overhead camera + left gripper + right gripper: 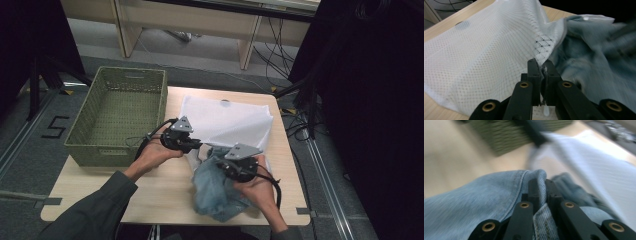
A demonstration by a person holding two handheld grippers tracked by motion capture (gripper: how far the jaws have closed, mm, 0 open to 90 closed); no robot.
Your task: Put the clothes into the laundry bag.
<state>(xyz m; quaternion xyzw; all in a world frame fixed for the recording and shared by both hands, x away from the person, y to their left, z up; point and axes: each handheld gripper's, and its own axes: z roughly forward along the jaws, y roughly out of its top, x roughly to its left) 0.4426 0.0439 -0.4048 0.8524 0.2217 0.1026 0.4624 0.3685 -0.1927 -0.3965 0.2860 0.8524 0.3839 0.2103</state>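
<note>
A white mesh laundry bag (227, 121) lies spread on the wooden table (165, 195). A light blue denim garment (217, 192) is bunched at the bag's near edge. My left gripper (196, 146) is shut on the edge of the mesh bag (499, 50), and its jaws pinch the net cloth between them (541, 66). My right gripper (226, 167) is shut on a hemmed fold of the denim garment (486, 202), which wraps over both jaws (541, 183). The denim (599, 55) shows just behind the lifted mesh edge.
A green woven basket (120, 116) stands with nothing in it at the table's left back corner. Bare tabletop runs along the near left. Black curtains and cables lie to the right, and wooden furniture legs stand beyond the table.
</note>
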